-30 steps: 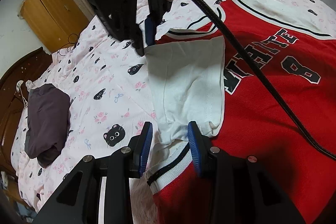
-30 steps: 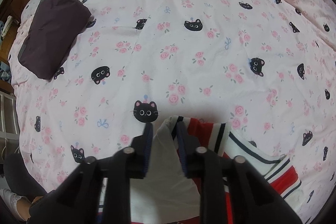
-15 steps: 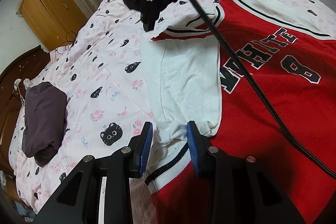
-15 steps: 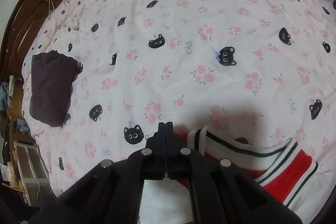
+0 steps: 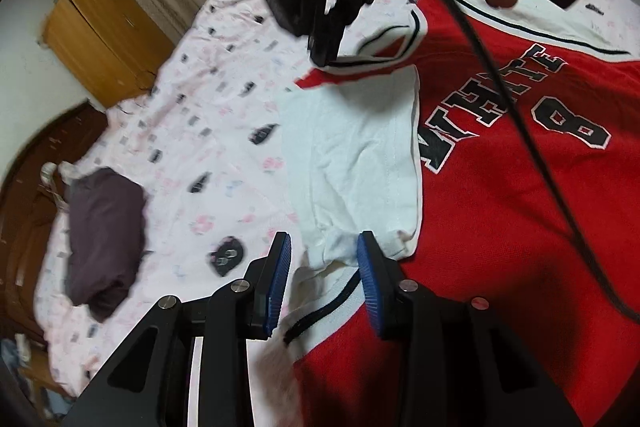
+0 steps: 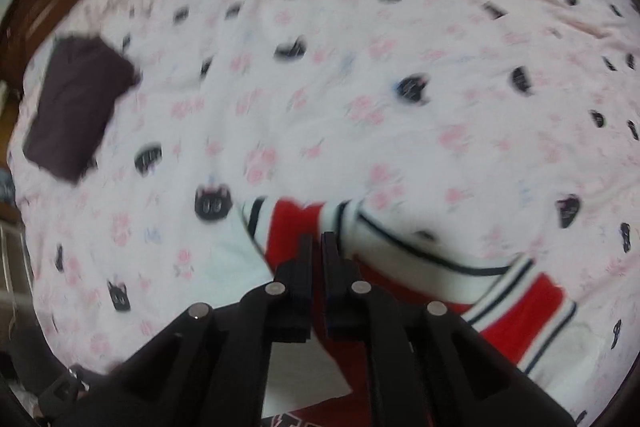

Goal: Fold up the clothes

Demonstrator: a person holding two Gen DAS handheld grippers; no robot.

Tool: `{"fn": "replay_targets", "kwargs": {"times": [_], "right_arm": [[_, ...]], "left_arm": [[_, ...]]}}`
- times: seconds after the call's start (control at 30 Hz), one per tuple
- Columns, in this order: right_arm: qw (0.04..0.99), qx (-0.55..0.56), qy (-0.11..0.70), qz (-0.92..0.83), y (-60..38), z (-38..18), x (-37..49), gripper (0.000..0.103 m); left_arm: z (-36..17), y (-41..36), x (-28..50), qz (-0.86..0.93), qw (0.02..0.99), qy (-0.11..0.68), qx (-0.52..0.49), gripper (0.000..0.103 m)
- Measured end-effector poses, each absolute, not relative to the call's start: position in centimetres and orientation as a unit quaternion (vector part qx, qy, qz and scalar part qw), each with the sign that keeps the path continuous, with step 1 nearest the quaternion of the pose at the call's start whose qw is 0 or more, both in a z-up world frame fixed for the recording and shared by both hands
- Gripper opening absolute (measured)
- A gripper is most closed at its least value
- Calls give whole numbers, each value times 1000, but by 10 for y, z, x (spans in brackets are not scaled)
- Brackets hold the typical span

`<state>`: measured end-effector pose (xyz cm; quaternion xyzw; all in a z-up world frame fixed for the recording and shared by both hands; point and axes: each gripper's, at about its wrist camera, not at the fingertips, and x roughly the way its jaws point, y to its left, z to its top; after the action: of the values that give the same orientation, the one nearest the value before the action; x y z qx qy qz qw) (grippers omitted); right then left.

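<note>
With jersey (image 5: 500, 195) spread on bed (image 5: 224, 115), white sleeve (image 5: 360, 163) folded inward: sleeve-fold step likely. L gripper (image 5: 323, 269) jaws spread over sleeve hem; R gripper (image 6: 316, 247) jaws nearly shut, pinching red shoulder. Next prob needs L grip, even lift.

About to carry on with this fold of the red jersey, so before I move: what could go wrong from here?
The right gripper is pinched on the jersey near the collar while the left gripper sits open around the white sleeve, not clamped. Pulling now may drag one side only and skew the fold. The cable hangs across the jersey and could catch the cloth.
</note>
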<state>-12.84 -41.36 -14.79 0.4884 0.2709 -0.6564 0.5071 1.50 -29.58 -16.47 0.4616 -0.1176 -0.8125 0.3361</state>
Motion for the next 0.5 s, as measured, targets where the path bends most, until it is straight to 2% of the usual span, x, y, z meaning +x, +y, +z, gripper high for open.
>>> {"fn": "replay_targets", "kwargs": {"times": [0.03, 0.1, 0.13, 0.37, 0.47, 0.5], "right_arm": [[511, 481, 251, -667, -406, -139, -134, 10], [520, 474, 232, -671, -389, -127, -139, 23], [526, 471, 224, -671, -379, -122, -139, 25], [555, 468, 209, -655, -310, -109, -120, 26], [558, 474, 194, -653, -282, -111, -117, 27], [559, 477, 189, -652, -273, -111, -117, 28]], "left_arm": [[-163, -292, 17, -811, 339, -123, 460, 31], [-160, -282, 23, -815, 336, -130, 453, 31], [-157, -280, 23, -819, 332, -127, 450, 31], [-140, -270, 22, -845, 303, -103, 428, 32], [-138, -293, 20, -850, 305, -39, 427, 43], [-141, -299, 19, -849, 300, -19, 435, 44]]}}
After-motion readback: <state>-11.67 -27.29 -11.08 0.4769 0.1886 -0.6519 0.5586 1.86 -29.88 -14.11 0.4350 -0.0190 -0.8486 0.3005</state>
